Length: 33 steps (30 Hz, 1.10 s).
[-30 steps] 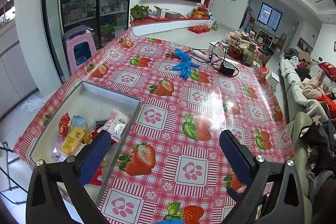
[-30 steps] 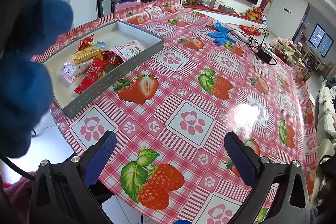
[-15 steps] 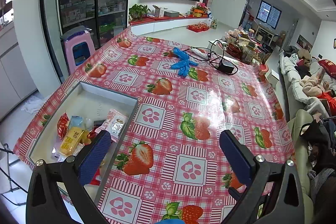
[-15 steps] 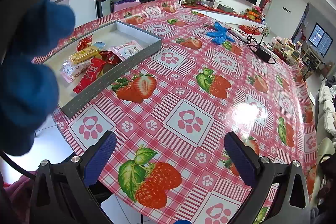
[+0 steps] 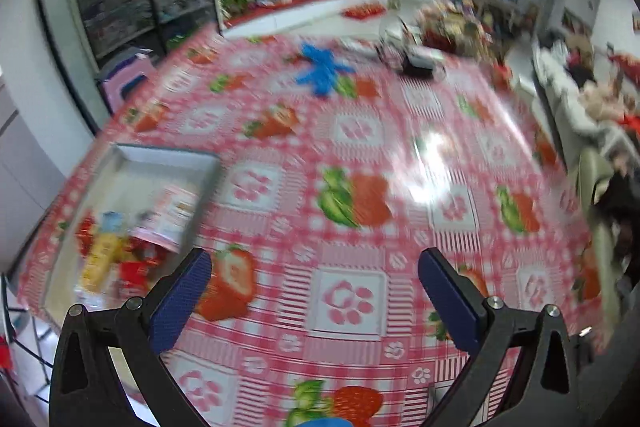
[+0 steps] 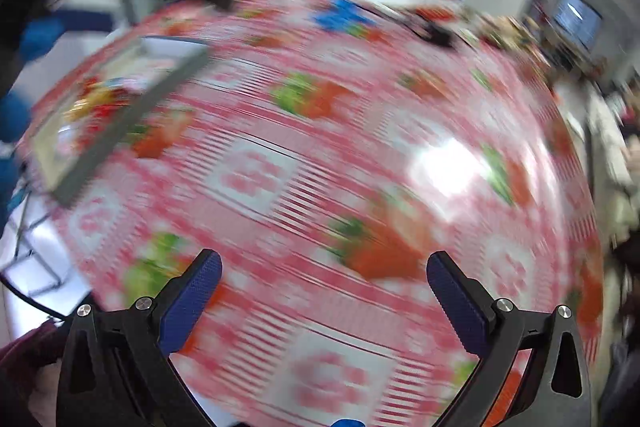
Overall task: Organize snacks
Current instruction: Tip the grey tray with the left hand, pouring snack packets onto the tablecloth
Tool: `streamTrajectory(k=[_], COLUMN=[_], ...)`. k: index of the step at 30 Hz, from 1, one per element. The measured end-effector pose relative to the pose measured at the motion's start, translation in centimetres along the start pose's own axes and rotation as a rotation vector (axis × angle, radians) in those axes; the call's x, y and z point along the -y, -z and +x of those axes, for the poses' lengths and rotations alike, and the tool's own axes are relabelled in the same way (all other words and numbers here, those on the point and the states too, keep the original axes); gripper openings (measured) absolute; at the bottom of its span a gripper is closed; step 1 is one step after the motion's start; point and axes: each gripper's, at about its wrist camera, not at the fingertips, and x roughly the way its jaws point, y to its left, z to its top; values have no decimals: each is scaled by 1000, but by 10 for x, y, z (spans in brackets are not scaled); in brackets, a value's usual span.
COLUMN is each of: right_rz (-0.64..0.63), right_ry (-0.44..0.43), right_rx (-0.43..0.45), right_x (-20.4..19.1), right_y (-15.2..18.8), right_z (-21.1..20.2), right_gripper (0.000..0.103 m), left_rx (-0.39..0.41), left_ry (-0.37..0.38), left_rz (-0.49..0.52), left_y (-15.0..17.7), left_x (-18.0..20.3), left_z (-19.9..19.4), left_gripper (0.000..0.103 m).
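Fingers (image 5: 192, 291) spread, empty — both views now motion-blurred.

The grey tray (image 5: 120, 163) sits at the near left corner of the tablecloth (image 5: 360, 155), its raised wall a barrier along its right side; snack packets (image 5: 116, 251) crowd its near end, its far end bare; right of the tray the cloth lies open; far beyond it lie blue gloves (image 5: 322, 69) and a black adapter with cable (image 5: 416, 61).
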Motion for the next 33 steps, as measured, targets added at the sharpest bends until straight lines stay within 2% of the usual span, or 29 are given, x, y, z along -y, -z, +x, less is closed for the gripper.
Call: streamTrajectory(k=[4, 7, 11, 12, 14, 27, 33], right_rz=[164, 250, 280, 285, 293, 314, 315], right_ry=[81, 109, 109, 112, 118, 158, 164], right_rx=[-75, -110, -81, -73, -62, 17, 15], right_x=[75, 107, 121, 122, 124, 122, 121], right_y=[29, 52, 67, 67, 69, 66, 68], right_z=[14, 19, 9, 7, 2, 15, 11], right_gripper=[103, 103, 103, 103, 103, 103, 103], left_rx=[-66, -98, -101, -61, -9, -16, -17], left_ry=[25, 37, 17, 54, 77, 86, 87], left_rz=[74, 106, 178, 168, 151, 130, 130], left_y=[9, 10, 13, 13, 13, 10, 10], left_x=[54, 93, 136, 141, 148, 150, 150], left_z=[49, 85, 121, 123, 128, 128, 128], left_gripper=[103, 103, 103, 103, 103, 103, 103])
